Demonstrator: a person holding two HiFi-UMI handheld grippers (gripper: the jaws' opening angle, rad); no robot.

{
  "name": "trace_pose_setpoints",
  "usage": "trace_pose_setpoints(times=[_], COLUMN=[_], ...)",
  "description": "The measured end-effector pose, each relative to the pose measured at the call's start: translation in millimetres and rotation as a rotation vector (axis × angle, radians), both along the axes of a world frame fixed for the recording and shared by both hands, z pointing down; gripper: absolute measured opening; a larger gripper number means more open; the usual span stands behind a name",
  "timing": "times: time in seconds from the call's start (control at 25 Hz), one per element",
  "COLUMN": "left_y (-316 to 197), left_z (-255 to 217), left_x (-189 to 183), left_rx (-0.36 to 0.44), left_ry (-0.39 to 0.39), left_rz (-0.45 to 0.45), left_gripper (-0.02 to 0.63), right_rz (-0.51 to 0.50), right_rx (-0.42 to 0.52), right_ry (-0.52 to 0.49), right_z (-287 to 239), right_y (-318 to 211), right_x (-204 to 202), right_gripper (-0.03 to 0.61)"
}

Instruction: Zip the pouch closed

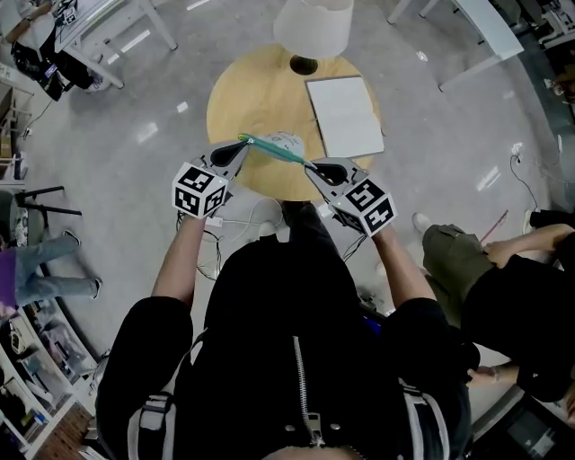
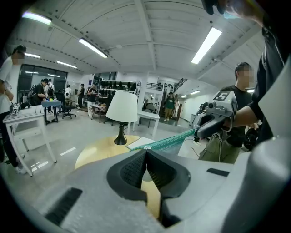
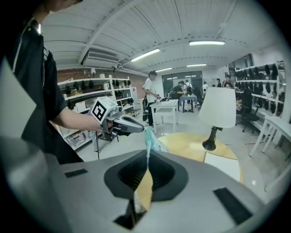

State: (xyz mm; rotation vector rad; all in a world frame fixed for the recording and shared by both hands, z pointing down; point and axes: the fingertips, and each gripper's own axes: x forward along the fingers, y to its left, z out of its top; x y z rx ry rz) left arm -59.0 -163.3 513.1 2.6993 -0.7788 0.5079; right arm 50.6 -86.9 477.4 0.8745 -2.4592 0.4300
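A teal mesh pouch (image 1: 278,151) hangs stretched between my two grippers, above the near edge of a round wooden table (image 1: 238,99). My left gripper (image 1: 241,144) is shut on the pouch's left end, at the zip line; in the left gripper view its jaws (image 2: 146,152) meet on the teal edge (image 2: 168,142). My right gripper (image 1: 313,167) is shut on the opposite end. In the right gripper view the pouch (image 3: 151,141) rises from the closed jaws (image 3: 148,158) toward the left gripper (image 3: 142,129). The zip pull itself is too small to make out.
On the table stand a white-shaded lamp (image 1: 312,27) and a white notebook (image 1: 344,115). A seated person (image 1: 503,278) is close on the right. White tables (image 1: 108,27) and other people stand farther off on the grey floor.
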Motion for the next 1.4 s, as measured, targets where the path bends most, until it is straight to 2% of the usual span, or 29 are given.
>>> trace_pose_setpoints(times=[0.28, 0.6, 1.0, 1.4], left_y=[-6.4, -5.7, -7.7, -10.8], left_z=[5.3, 15.1, 18.9, 6.6], left_x=[-18.4, -19.1, -14.6, -14.0], left_rx=[0.003, -0.003, -0.004, 0.042], left_ry=[-0.027, -0.052, -0.041, -0.025], left_rz=[-0.023, -0.064, -0.104, -0.137], left_gripper=[0.008, 0.011, 0.021, 0.024], right_rz=[-0.009, 0.006, 0.031, 0.078], right_rx=[-0.002, 0.000, 0.031, 0.053], right_ry=[0.003, -0.018, -0.090, -0.102], right_z=[1.1, -1.6, -21.2, -18.4], right_y=[3.5, -2.2, -18.5, -36.9], right_x=[4.8, 2.5, -8.0, -6.2], right_gripper=[0.014, 0.014, 0.014, 0.014])
